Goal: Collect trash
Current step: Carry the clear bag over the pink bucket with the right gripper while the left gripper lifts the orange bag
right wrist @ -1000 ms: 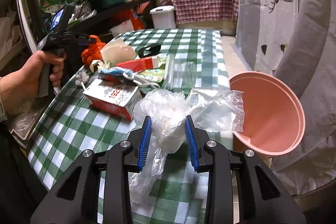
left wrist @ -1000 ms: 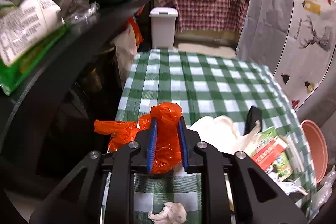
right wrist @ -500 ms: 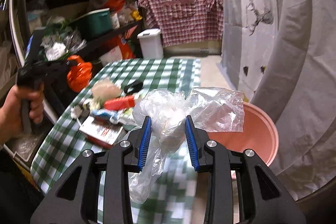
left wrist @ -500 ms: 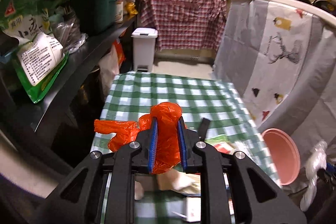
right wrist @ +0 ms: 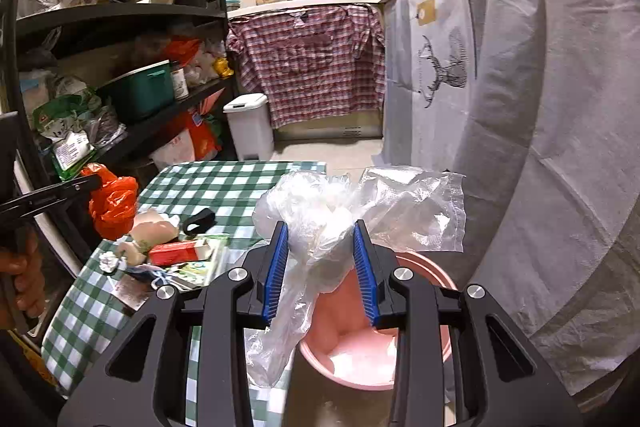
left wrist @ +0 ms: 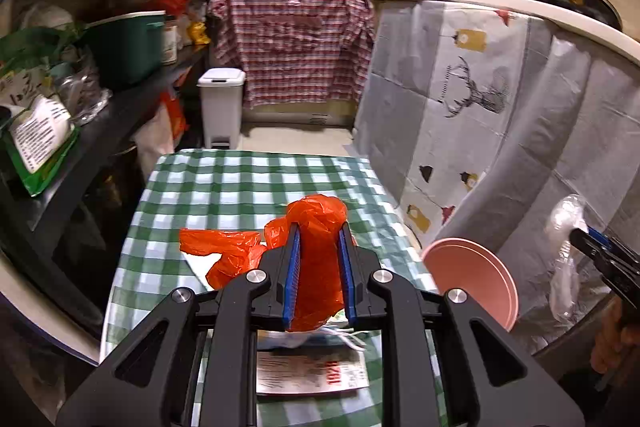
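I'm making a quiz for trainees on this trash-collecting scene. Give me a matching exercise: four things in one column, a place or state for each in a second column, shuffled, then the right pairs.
Things:
1. orange plastic bag
2. clear plastic bag
3. pink basin
4. red carton

Places or states:
A. lying on the checked tablecloth
B. clamped in the left gripper
C. beside the table, below the right gripper
D. clamped in the right gripper

Pairs: 1-B, 2-D, 3-C, 4-A
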`<action>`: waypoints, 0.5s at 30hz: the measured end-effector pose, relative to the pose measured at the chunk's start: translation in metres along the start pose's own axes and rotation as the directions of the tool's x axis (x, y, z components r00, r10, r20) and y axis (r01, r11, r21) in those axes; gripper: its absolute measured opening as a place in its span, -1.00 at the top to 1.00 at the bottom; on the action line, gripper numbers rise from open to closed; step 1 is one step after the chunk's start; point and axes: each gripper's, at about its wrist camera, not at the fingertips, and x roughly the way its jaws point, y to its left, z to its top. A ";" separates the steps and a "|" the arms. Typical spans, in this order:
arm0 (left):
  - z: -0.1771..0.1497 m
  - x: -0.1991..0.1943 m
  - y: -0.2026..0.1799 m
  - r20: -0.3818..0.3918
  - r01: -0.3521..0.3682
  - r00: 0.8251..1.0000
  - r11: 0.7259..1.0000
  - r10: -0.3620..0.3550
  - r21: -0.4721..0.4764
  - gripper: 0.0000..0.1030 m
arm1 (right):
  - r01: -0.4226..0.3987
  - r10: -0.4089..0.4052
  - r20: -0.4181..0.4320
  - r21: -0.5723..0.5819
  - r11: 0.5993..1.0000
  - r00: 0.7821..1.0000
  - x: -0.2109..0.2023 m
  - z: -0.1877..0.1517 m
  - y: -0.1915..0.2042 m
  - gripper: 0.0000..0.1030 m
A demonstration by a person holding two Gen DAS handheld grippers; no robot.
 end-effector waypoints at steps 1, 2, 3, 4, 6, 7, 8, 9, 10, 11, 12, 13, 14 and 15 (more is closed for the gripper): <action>-0.001 0.000 -0.005 -0.002 0.005 1.000 1.000 -0.005 0.003 0.65 | 0.006 -0.006 0.002 0.012 1.000 1.000 0.001 -0.003 -0.004 0.35; -0.002 0.001 -0.009 -0.006 0.011 1.000 1.000 -0.011 0.006 0.65 | 0.010 -0.010 0.001 0.024 1.000 1.000 0.003 -0.006 -0.008 0.35; -0.004 0.003 -0.015 -0.010 0.017 1.000 1.000 -0.017 0.016 0.65 | 0.014 -0.014 -0.004 0.040 0.999 1.000 0.005 -0.009 -0.012 0.35; -0.004 0.004 -0.019 -0.011 0.019 1.000 1.000 -0.019 0.021 0.65 | 0.015 -0.014 -0.009 0.052 0.999 1.000 0.008 -0.011 -0.013 0.35; -0.007 0.008 -0.027 -0.019 0.031 0.999 0.999 -0.031 0.029 0.65 | 0.028 -0.027 -0.017 0.065 0.998 0.999 0.014 -0.016 -0.020 0.35; -0.008 0.010 -0.031 -0.022 0.038 0.999 0.999 -0.038 0.031 0.65 | 0.038 -0.037 -0.022 0.061 0.997 0.999 0.017 -0.017 -0.022 0.35; -0.009 0.012 -0.034 -0.025 0.043 0.999 0.998 -0.042 0.037 0.65 | 0.043 -0.042 -0.026 0.059 0.997 0.999 0.019 -0.018 -0.023 0.35; -0.010 0.015 -0.039 -0.028 0.048 0.999 0.998 -0.047 0.045 0.65 | 0.050 -0.048 -0.029 0.056 0.997 0.998 0.021 -0.020 -0.025 0.35; -0.011 0.018 -0.043 -0.032 0.054 0.998 0.997 -0.053 0.052 0.65 | 0.061 -0.059 -0.032 0.055 0.997 0.998 0.023 -0.021 -0.027 0.35; -0.012 0.021 -0.047 -0.031 0.063 0.998 0.996 -0.062 0.059 0.65 | 0.069 -0.067 -0.035 0.061 0.996 0.997 0.025 -0.023 -0.030 0.35; -0.012 0.023 -0.051 -0.030 0.066 0.997 0.996 -0.064 0.063 0.65 | 0.073 -0.070 -0.040 0.070 0.995 0.997 0.027 -0.024 -0.034 0.35; -0.013 0.025 -0.054 -0.032 0.068 0.997 0.995 -0.066 0.066 0.65 | 0.076 -0.072 -0.050 0.079 0.994 0.996 0.030 -0.026 -0.037 0.35; -0.014 0.029 -0.057 -0.039 0.075 0.997 0.995 -0.073 0.066 0.65 | 0.080 -0.075 -0.057 0.082 0.993 0.996 0.032 -0.027 -0.040 0.35; -0.015 0.030 -0.060 -0.042 0.079 0.996 0.995 -0.077 0.067 0.65 | 0.085 -0.080 -0.063 0.082 0.993 0.995 0.034 -0.029 -0.041 0.35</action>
